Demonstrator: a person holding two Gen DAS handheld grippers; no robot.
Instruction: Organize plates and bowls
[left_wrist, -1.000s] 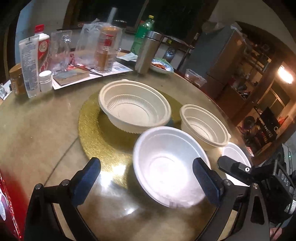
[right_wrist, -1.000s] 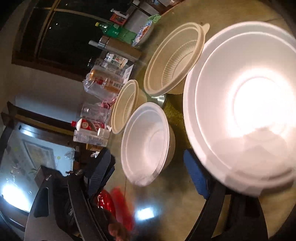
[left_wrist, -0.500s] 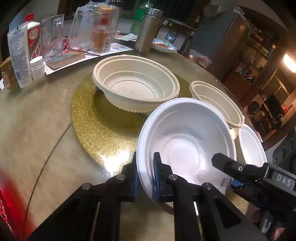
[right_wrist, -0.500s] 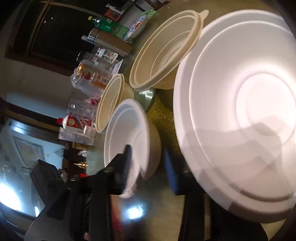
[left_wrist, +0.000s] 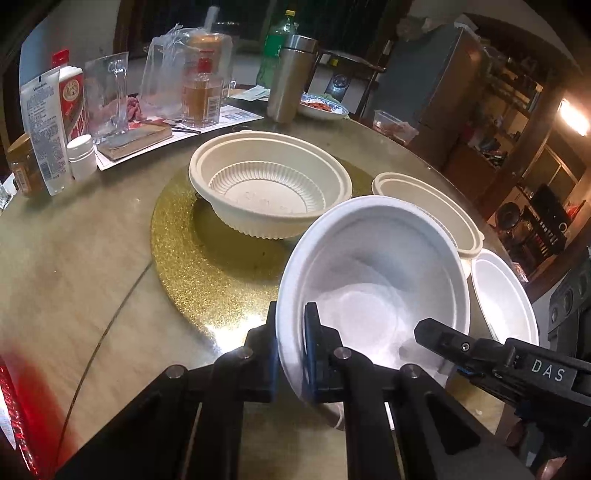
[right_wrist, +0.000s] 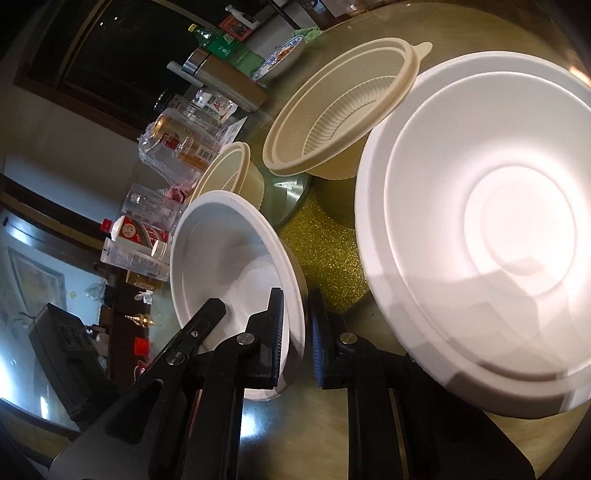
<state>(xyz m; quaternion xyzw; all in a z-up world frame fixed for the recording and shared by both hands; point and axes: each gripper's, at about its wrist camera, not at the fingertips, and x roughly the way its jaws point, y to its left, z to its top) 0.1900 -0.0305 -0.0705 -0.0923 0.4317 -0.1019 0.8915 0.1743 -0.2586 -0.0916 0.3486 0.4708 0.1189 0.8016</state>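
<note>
My left gripper (left_wrist: 291, 354) is shut on the near rim of a white foam bowl (left_wrist: 373, 280), which is tilted up off the table. My right gripper (right_wrist: 297, 336) is shut on the opposite rim of the same bowl (right_wrist: 221, 258). A large cream ribbed bowl (left_wrist: 269, 184) sits on a gold glitter mat (left_wrist: 207, 254). A smaller cream bowl (left_wrist: 428, 206) stands to its right, and it shows in the right wrist view (right_wrist: 340, 122). A second white foam bowl (right_wrist: 480, 229) sits close on the right of the right wrist view, also in the left wrist view (left_wrist: 502, 295).
The round table (left_wrist: 66, 266) holds clutter at the back: a steel flask (left_wrist: 290, 79), a green bottle (left_wrist: 275, 48), a glass mug (left_wrist: 109, 96), a bagged liquor bottle (left_wrist: 201, 85), a red-labelled bottle (left_wrist: 72, 99), a tube (left_wrist: 42, 129), a patterned dish (left_wrist: 323, 107).
Both grippers closed on the white foam bowl's rim, from opposite sides, and the bowl has tipped and risen off the table.
</note>
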